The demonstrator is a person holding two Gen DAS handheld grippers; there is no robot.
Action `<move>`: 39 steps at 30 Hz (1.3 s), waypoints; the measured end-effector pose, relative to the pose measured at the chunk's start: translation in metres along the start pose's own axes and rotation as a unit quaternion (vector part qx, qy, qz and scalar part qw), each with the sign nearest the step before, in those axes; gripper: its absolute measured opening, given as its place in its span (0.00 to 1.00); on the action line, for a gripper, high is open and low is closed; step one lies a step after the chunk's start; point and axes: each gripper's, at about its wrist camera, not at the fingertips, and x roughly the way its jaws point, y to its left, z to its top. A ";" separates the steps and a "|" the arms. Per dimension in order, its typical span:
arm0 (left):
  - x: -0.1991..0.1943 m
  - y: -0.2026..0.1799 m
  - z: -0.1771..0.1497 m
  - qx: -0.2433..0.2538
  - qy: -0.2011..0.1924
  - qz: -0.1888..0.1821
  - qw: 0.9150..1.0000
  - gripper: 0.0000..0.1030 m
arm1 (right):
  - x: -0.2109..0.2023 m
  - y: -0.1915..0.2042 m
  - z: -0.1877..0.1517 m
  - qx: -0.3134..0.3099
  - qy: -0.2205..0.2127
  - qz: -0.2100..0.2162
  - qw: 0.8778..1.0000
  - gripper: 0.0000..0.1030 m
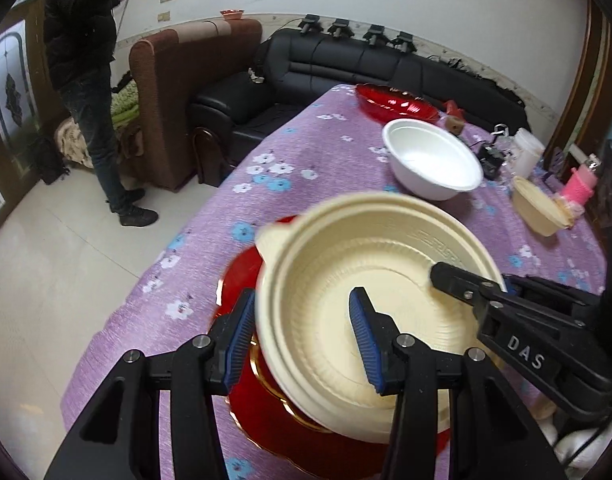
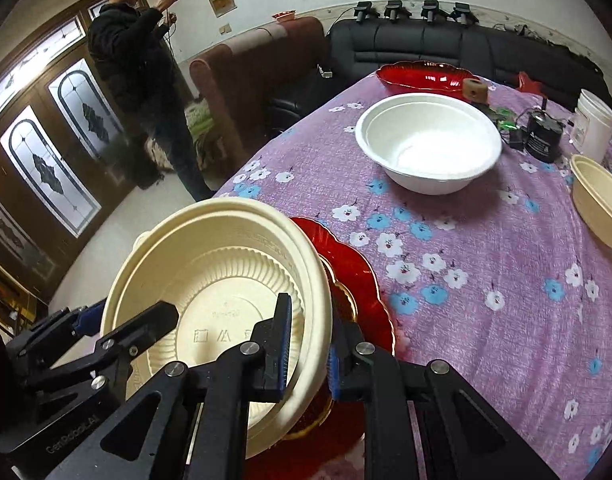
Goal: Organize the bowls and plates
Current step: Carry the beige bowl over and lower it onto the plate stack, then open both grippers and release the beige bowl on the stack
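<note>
Fingers (image 1: 365, 344) of our left gripper (image 1: 302, 340) and right gripper (image 2: 306, 344) both pinch the cream bowl (image 2: 226, 280) rim. Bowl sits tilted over the red plate (image 2: 357, 276), white bowl (image 2: 427, 142) well beyond it.

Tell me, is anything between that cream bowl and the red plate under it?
Nothing visible. The cream bowl, with both tools on its rim, is tilted directly over the red plate; the white bowl sits farther back.

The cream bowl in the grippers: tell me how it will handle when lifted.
The cream bowl looks like thin moulded plastic, so probably light. Its ribbed wall may flex where the right gripper and left gripper straddle the rim. Already tilted over the red plate, it could slip.
</note>
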 end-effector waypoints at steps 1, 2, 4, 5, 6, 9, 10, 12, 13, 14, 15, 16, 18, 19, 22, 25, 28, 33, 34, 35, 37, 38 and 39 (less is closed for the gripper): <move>0.000 0.000 0.000 0.003 -0.002 0.006 1.000 0.46 | 0.001 0.001 0.000 -0.005 -0.002 -0.005 1.000 0.17; 0.000 0.000 0.000 0.006 -0.004 0.009 1.000 0.47 | 0.003 0.003 0.000 -0.011 -0.005 -0.011 1.000 0.17; -0.003 0.002 0.000 0.005 -0.010 0.012 1.000 0.51 | 0.005 0.005 -0.001 -0.019 -0.013 -0.020 1.000 0.17; -0.005 0.004 -0.001 0.002 -0.013 0.014 1.000 0.52 | 0.006 0.006 -0.001 -0.026 -0.014 -0.025 0.999 0.17; -0.006 0.006 -0.002 -0.001 -0.014 0.014 1.000 0.53 | 0.008 0.008 -0.001 -0.031 -0.016 -0.032 0.999 0.17; -0.011 0.014 -0.003 -0.016 -0.016 0.010 1.000 0.54 | 0.012 0.008 -0.002 -0.035 -0.023 -0.041 0.998 0.22; -0.014 0.016 -0.004 -0.021 -0.017 0.008 1.000 0.54 | 0.013 0.007 -0.002 -0.032 -0.024 -0.040 0.998 0.23; -0.023 0.021 -0.007 -0.032 -0.021 0.002 0.999 0.56 | 0.012 0.002 -0.002 -0.018 -0.030 -0.033 0.999 0.30; -0.027 0.024 -0.009 -0.037 -0.023 -0.002 0.999 0.58 | 0.011 -0.001 -0.001 -0.011 -0.034 -0.028 0.999 0.33; -0.033 0.027 -0.011 -0.043 -0.027 -0.006 0.999 0.59 | 0.007 -0.003 0.000 -0.004 -0.041 -0.021 0.999 0.40; -0.038 0.029 -0.013 -0.048 -0.033 -0.008 0.998 0.61 | 0.003 -0.005 0.001 0.001 -0.048 -0.016 0.999 0.46; -0.044 0.030 -0.015 -0.052 -0.038 -0.009 0.998 0.63 | -0.001 -0.006 0.002 0.007 -0.056 -0.012 0.998 0.49; -0.056 0.030 -0.021 -0.059 -0.050 -0.011 0.997 0.69 | -0.013 -0.009 0.002 0.015 -0.073 -0.004 0.997 0.54; -0.061 0.029 -0.022 -0.061 -0.056 -0.011 0.997 0.74 | -0.020 -0.011 0.002 0.017 -0.080 0.000 0.997 0.55; -0.078 0.021 -0.029 -0.062 -0.075 -0.004 0.995 0.79 | -0.037 -0.012 -0.005 0.015 -0.094 0.003 0.995 0.58; -0.089 0.005 -0.035 -0.059 -0.088 0.001 0.994 0.83 | -0.051 -0.016 -0.016 0.017 -0.094 0.007 0.995 0.60; -0.097 -0.014 -0.042 -0.048 -0.092 -0.009 0.995 0.84 | -0.059 -0.023 -0.027 0.021 -0.090 0.010 0.996 0.60; -0.104 -0.043 -0.053 -0.051 -0.093 -0.038 0.994 0.84 | -0.080 -0.044 -0.045 0.038 -0.102 0.012 0.994 0.60; -0.104 -0.047 -0.055 -0.052 -0.091 -0.045 0.993 0.84 | -0.085 -0.049 -0.048 0.041 -0.106 0.012 0.993 0.61; -0.104 -0.053 -0.057 -0.052 -0.089 -0.053 0.993 0.84 | -0.089 -0.052 -0.050 0.044 -0.109 0.012 0.993 0.62; -0.101 -0.061 -0.057 -0.048 -0.085 -0.055 0.994 0.84 | -0.098 -0.061 -0.055 0.044 -0.119 0.003 0.992 0.63; -0.101 -0.066 -0.058 -0.045 -0.084 -0.055 0.994 0.84 | -0.101 -0.065 -0.057 0.042 -0.124 -0.004 0.991 0.64; -0.101 -0.070 -0.059 -0.043 -0.082 -0.054 0.994 0.84 | -0.104 -0.068 -0.059 0.041 -0.128 -0.011 0.991 0.64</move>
